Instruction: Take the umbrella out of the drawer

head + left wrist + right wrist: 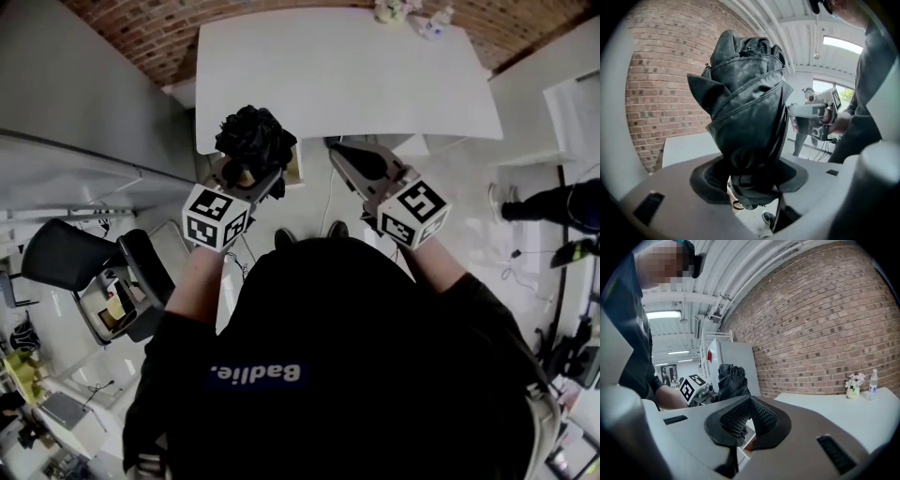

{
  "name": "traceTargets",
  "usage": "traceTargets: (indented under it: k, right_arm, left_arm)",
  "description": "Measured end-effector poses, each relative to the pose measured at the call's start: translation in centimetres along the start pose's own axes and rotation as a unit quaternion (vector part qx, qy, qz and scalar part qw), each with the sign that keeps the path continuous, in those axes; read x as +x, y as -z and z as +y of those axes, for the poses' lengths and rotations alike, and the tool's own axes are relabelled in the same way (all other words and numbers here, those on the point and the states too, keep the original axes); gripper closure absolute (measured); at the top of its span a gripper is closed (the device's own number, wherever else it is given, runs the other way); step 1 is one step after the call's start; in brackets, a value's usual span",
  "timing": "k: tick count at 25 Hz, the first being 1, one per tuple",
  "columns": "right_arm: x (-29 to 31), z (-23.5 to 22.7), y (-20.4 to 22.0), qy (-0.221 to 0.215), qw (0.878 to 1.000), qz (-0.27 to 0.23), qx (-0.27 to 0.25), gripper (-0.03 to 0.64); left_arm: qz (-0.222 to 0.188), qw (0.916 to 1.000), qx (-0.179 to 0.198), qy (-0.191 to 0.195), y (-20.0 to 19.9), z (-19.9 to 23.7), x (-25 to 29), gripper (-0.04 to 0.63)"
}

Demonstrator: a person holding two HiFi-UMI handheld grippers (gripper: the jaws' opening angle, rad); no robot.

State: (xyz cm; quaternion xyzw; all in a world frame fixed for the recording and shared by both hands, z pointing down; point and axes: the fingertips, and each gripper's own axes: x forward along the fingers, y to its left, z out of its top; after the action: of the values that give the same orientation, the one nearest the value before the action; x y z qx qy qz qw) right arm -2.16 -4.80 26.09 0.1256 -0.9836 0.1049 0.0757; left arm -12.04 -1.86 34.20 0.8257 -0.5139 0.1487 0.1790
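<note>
Head view, left gripper: the left gripper [246, 174] is clamped on a folded black umbrella [255, 139], holding it in the air in front of the near edge of a white table [347, 75].
Head view, right gripper: the right gripper [345, 157] is just beside it, with its jaws together and nothing in them.
Head view, surroundings: a small vase of flowers [389, 9] and a bottle [437, 21] stand at the table's far edge. A black chair [70, 253] stands off to the person's left.
Left gripper view, grip: both pads press on the lower end of the umbrella [745, 108], whose bunched canopy stands upright and fills the middle of the picture.
Left gripper view, background: a brick wall [661, 79] is on the left. The right gripper [813, 111] is held out on the right.
Right gripper view, jaws: the ribbed pads [761, 416] meet, with no object caught between them.
Right gripper view, umbrella: the umbrella [731, 379] is seen beyond the jaws, beside the left gripper's marker cube [693, 386] and apart from the right gripper.
</note>
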Motion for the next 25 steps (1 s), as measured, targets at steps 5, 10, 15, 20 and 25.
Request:
traceTargets:
  k: [5, 10, 15, 20, 25]
  right_arm:
    - [0.2, 0.2, 0.3, -0.014, 1.000, -0.003, 0.003, 0.591]
    - [0.3, 0.3, 0.7, -0.027, 1.000, 0.001, 0.004, 0.591]
    - [0.3, 0.6, 0.8, -0.039, 0.999, -0.001, 0.004, 0.591]
    - [0.3, 1.2, 1.0, -0.054, 0.998, 0.006, 0.005, 0.591]
    - [-0.1, 1.5, 0.9, -0.064, 0.998, 0.008, 0.006, 0.591]
  left_arm:
    - [-0.046, 0.9977, -0.043, -0.024, -2.4, -0.4, -1.8, 0.357]
    - [-0.068, 0.9958, -0.046, -0.039, -3.9, -1.2, -3.2, 0.357]
    - [-0.085, 0.9938, -0.056, -0.044, -4.6, -2.0, -4.1, 0.356]
    - [-0.090, 0.9930, -0.060, -0.047, -4.9, -2.5, -4.7, 0.356]
    - [-0.087, 0.9932, -0.061, -0.047, -5.1, -2.7, -5.0, 0.356]
